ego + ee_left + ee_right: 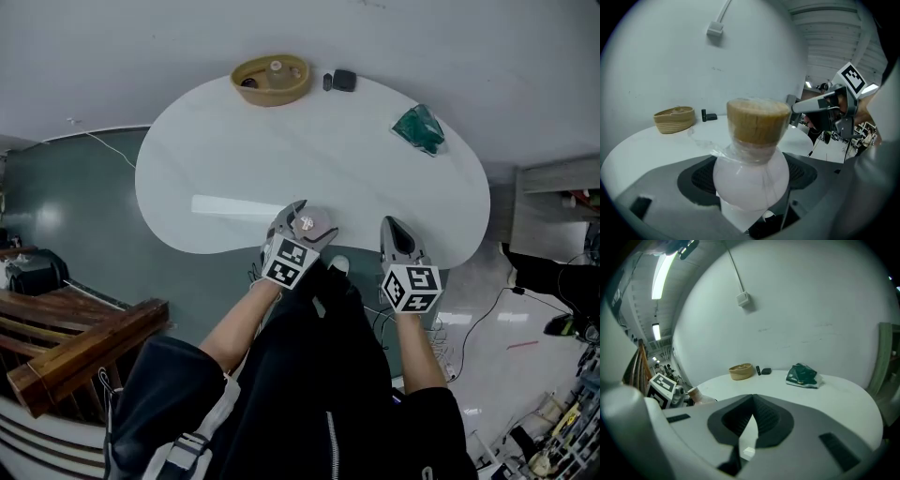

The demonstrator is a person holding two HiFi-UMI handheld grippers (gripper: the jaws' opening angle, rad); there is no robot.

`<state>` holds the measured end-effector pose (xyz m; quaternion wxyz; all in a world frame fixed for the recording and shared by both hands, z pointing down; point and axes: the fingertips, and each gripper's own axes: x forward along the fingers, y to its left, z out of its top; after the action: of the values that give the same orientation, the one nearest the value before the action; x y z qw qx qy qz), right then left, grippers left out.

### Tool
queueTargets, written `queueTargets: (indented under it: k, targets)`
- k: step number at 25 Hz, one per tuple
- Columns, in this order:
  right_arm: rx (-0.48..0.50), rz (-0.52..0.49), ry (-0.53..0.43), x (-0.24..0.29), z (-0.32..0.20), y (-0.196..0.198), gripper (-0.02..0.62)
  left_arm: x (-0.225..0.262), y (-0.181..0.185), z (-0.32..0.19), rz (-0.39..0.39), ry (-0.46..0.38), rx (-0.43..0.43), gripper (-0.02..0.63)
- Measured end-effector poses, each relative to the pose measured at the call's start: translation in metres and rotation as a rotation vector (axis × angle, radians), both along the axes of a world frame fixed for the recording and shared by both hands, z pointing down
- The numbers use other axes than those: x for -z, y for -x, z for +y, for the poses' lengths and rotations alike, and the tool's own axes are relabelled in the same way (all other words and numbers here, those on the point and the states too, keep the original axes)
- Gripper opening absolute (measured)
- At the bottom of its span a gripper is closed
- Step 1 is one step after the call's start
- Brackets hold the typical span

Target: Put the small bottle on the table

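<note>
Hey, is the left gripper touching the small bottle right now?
Touching. The left gripper view shows the bottle pressed between the fingers of the left gripper.

Head view overhead; gripper views across table (234, 159).

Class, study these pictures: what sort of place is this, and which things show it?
Likely a workshop or lab rather than a home: a bare white table against a plain wall, stacked timber beside it, loose cables on the floor, and strip lights overhead.
</note>
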<state>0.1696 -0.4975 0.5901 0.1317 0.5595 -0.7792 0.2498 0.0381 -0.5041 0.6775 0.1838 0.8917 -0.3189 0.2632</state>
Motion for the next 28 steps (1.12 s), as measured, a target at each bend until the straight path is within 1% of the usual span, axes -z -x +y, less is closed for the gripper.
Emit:
queueTargets:
  k: [4,8,14,21,26,28]
  targets:
    - [0.009,0.012,0.019,-0.002,0.004,-0.014,0.003,-0.035,-0.008,0.006,-0.036,0.032,0.016,0.403]
    - [0.005,0.022,0.038,-0.004,0.007,-0.027,0.003,-0.06,-0.009,0.01,-0.069,0.068,0.047,0.403]
    - [0.003,0.033,0.061,-0.011,0.018,-0.033,0.003,-0.086,-0.01,0.012,-0.1,0.08,0.075,0.403]
    - [-0.023,0.046,0.068,-0.008,0.026,-0.042,0.003,-0.102,-0.013,0.01,-0.124,0.056,0.079,0.405]
    - [-0.031,0.055,0.067,-0.006,0.029,-0.044,0.003,-0.104,-0.016,0.005,-0.146,-0.003,0.066,0.405]
    - [-0.026,0.054,0.066,-0.006,0.03,-0.041,0.003,-0.104,-0.017,0.005,-0.145,-0.013,0.061,0.407]
